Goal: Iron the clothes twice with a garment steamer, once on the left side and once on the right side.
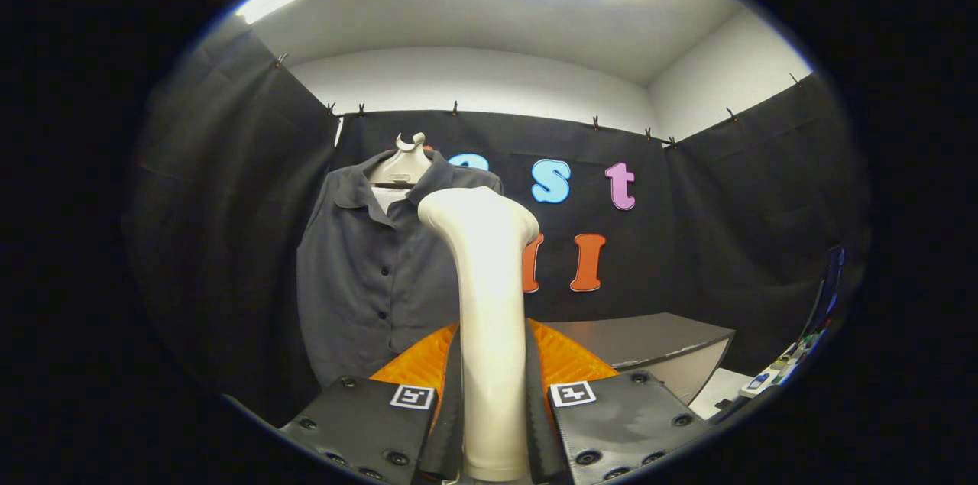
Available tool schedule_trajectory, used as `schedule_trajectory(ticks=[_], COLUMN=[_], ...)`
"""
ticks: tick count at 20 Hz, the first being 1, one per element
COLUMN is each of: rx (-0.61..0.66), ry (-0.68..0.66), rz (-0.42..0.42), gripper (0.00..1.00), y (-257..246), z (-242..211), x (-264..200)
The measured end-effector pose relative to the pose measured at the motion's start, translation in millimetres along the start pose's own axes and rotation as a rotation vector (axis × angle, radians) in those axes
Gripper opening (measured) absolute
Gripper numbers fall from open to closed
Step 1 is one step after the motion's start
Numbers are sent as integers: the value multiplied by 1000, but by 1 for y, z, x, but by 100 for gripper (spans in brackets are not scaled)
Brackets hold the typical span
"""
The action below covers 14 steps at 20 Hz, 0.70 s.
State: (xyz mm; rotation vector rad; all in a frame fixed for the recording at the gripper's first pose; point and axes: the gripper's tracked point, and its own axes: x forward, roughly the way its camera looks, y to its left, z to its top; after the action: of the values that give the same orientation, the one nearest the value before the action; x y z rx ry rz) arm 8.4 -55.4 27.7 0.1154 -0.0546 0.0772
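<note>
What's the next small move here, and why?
Probably ease the steamer forward and left toward the shirt. The tongs are shut on its handle, and its head sits ahead of the shirt's right half. Whether it touches the cloth, I cannot tell. The shirt hangs on a hanger beyond.

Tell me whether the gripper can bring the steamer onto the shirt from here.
Probably yes: the gripper is shut on the steamer, and the shirt hangs on its hanger beyond the fingers with nothing between them.
</note>
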Motion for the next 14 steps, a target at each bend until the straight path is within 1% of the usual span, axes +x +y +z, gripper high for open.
schedule_trajectory(ticks=[6,14], rx=[-2,-9], ry=[13,12], rz=[13,3], gripper=[41,41], y=[9,13], z=[-4,-5], x=[2,3])
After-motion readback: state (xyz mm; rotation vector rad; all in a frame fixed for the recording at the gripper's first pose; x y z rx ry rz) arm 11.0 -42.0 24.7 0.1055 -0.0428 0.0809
